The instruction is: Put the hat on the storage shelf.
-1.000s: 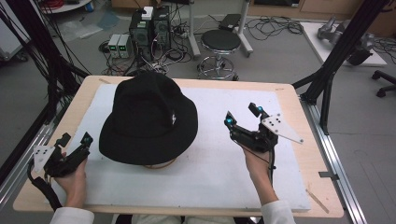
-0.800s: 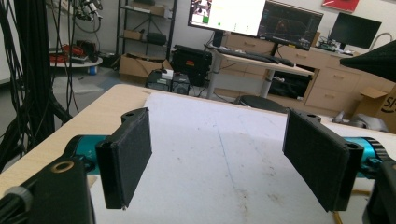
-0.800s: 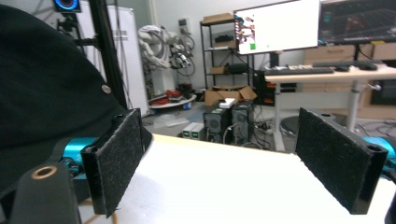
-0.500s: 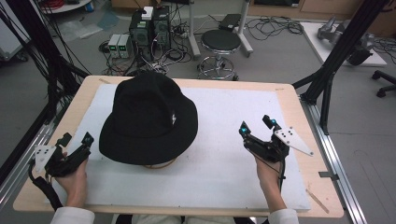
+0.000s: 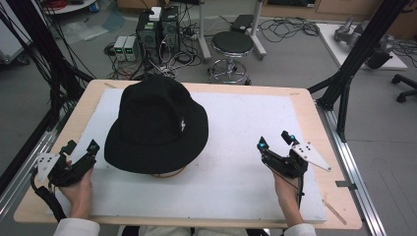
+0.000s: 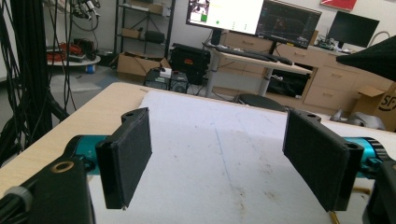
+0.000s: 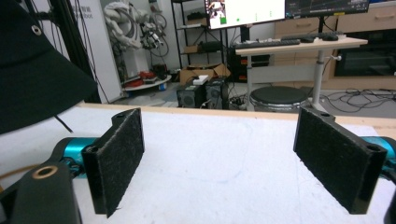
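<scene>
A black bucket hat (image 5: 156, 125) sits on a stand in the left half of the white mat (image 5: 246, 118); its brim also shows at the upper left of the right gripper view (image 7: 32, 70) and the right edge of the left gripper view (image 6: 373, 56). My left gripper (image 5: 81, 146) rests open at the mat's front-left corner, just left of the hat's brim, its pads (image 6: 126, 154) wide apart with nothing between. My right gripper (image 5: 275, 140) is open near the front right of the mat, well clear of the hat, pads (image 7: 116, 154) empty.
The wooden table's edge (image 5: 324, 123) frames the mat. A black stool (image 5: 232, 44), computer boxes and cables stand on the floor beyond the far edge. Black frame struts (image 5: 344, 73) rise at the table's right and left sides.
My right gripper has moved rightward and toward the front edge of the mat, away from the hat. The left gripper and the hat have stayed in place.
</scene>
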Demonstrator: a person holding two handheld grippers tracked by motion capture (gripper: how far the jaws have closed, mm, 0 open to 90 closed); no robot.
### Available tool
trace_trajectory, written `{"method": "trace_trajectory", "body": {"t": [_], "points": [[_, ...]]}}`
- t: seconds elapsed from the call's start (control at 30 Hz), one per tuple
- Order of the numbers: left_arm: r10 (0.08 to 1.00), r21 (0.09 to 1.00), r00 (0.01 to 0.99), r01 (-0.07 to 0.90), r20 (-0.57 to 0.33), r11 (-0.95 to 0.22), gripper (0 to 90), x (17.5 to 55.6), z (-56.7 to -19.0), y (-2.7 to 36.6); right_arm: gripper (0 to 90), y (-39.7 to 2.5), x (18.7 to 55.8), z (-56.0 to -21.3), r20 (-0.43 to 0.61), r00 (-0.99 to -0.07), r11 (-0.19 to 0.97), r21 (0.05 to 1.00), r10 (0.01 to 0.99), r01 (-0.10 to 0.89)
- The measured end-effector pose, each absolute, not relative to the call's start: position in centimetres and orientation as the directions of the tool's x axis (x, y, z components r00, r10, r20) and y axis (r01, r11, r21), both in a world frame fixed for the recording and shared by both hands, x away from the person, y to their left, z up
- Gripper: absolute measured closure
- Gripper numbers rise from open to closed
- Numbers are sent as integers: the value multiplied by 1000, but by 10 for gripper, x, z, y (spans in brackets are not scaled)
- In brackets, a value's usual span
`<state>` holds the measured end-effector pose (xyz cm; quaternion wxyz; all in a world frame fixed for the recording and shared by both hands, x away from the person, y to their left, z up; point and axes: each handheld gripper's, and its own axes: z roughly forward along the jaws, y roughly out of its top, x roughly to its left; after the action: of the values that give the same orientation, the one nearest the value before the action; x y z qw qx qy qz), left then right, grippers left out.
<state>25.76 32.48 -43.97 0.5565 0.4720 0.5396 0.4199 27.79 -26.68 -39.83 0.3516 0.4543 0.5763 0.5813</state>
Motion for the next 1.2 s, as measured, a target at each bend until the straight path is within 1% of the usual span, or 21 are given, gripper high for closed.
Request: {"method": "trace_trajectory", "body": {"t": [0.23, 0.3, 0.43, 0.8, 1.0, 1.2], "points": [[976, 978, 68, 41, -206, 203, 239, 258, -440, 325, 158, -273, 278, -416, 108, -298, -66, 987, 949, 146], [976, 978, 72, 46, -204, 202, 239, 258, -440, 325, 158, -275, 279, -418, 113, -282, -68, 984, 953, 166], [975, 978, 76, 45, -208, 205, 239, 258, -440, 324, 157, -276, 277, -418, 109, -257, -69, 984, 960, 162], [975, 977, 77, 47, -210, 207, 240, 256, -440, 324, 157, -275, 275, -419, 106, -254, -64, 984, 961, 168], [975, 978, 76, 47, -208, 205, 240, 255, -440, 325, 157, -279, 277, -420, 145, -249, -100, 978, 958, 185], [975, 977, 76, 46, -210, 207, 240, 256, -440, 324, 157, -280, 277, -420, 148, -237, -101, 975, 960, 198]]}}
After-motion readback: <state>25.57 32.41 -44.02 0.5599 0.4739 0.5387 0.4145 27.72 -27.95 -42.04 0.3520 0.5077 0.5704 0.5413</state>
